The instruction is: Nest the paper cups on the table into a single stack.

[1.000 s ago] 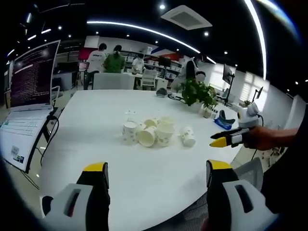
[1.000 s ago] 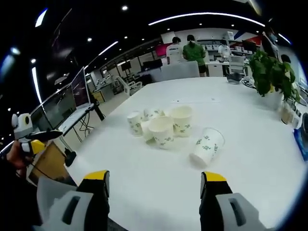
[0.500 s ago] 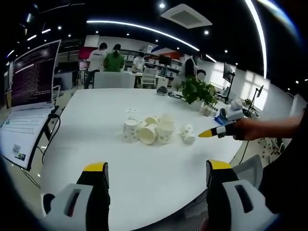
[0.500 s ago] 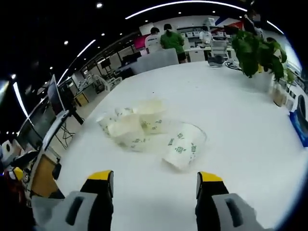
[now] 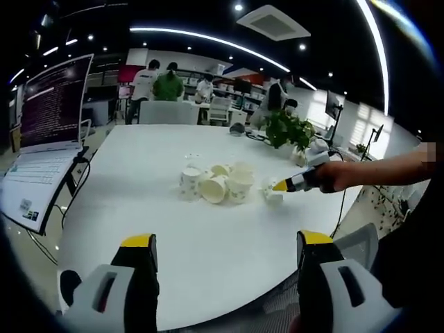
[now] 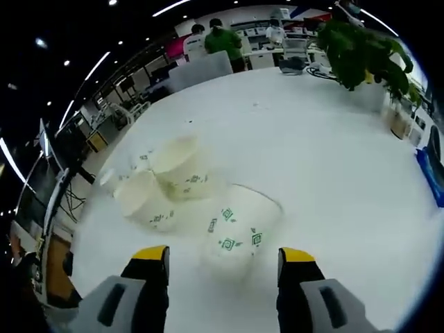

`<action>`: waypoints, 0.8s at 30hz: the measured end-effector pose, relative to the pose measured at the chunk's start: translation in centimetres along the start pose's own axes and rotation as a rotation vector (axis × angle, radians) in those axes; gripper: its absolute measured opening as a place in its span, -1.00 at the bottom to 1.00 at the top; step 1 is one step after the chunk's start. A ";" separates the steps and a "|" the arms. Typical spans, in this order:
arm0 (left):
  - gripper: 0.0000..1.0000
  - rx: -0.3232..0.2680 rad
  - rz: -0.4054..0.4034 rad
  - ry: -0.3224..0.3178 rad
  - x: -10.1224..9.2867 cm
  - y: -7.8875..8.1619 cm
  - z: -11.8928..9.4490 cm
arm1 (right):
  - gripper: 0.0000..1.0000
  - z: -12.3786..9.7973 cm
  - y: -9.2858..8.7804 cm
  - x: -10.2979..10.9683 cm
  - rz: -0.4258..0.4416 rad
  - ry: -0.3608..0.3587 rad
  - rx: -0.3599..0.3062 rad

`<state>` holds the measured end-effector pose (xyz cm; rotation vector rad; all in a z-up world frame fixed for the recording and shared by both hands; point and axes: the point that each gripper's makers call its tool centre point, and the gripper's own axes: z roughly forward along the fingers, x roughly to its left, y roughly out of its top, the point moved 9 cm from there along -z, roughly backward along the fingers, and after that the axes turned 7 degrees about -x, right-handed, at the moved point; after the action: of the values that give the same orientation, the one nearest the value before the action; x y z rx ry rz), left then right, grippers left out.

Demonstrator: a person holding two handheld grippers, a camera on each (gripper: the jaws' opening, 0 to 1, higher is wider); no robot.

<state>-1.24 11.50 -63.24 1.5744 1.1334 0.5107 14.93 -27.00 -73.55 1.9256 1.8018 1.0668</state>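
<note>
In the left gripper view, the left gripper shows at the bottom of the frame with its two yellow-tipped grey jaws wide apart and nothing between them, above the big white table. A group of white paper cups with green print sits a little above the middle of the frame, some standing and some lying on the side. Just to the right of this group, a single white paper cup lying on its side rests on the table, and the right gripper, held by a person's hand, comes in from the right with its yellow tip close to this cup. An open laptop with a dark screen is at the upper left, and a green potted plant stands behind the cups at the upper right. In the right gripper view, the right gripper's jaws at the bottom of the frame are also open, and the lying cup is just above the gap between them, its mouth turned away from the camera; I cannot tell if the jaws touch it. The other cups are at the left of the middle, near this cup.
</note>
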 end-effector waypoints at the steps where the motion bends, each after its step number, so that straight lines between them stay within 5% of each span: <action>1: 0.63 0.004 0.002 -0.001 -0.1 0.0 0.0 | 0.25 0.7 0.5 -0.4 0.013 -0.001 0.009; 17: 0.61 -0.004 -0.003 0.042 0.7 0.1 -0.5 | 0.13 4.0 0.4 -1.6 -0.010 -0.072 0.126; 24: 0.56 0.008 -0.006 0.036 0.5 -0.1 -0.5 | -0.15 4.3 -0.4 -1.8 -0.074 -0.088 0.161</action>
<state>-1.48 12.15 -63.27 1.5743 1.1682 0.5333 17.66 -27.49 -77.35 1.9453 1.9451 0.8230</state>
